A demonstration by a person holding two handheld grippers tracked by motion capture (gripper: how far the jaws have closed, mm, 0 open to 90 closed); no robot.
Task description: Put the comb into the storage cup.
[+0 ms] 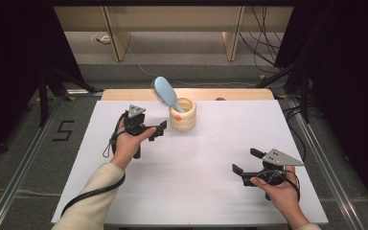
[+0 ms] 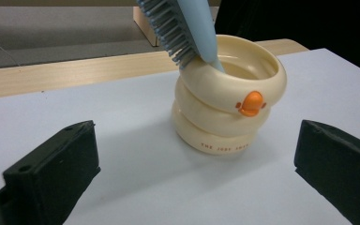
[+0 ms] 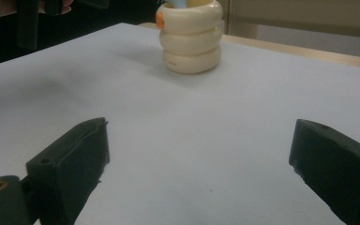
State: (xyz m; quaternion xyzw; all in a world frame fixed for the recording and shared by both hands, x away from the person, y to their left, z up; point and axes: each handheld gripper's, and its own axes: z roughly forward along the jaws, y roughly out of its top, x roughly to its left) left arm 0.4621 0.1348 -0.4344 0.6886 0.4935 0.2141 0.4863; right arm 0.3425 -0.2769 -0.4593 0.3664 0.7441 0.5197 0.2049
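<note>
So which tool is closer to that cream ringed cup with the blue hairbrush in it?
Left. The left tool sits just beside the cream ringed cup, jaws open; the right tool is farther off, toward the table's near right.

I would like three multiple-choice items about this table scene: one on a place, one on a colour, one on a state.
1. Where is the blue hairbrush?
A. flat on the white table
B. standing in the cream ringed holder
C. in the right tool

2. What colour is the small knob on the holder?
A. orange
B. green
C. black

3. How is the left tool?
A. shut on the brush
B. shut, empty
C. open, empty

Answers: 1 B, its handle goes down into the holder; 2 A, the left gripper view shows it orange; 3 C, its jaws stand apart short of the holder.
</note>
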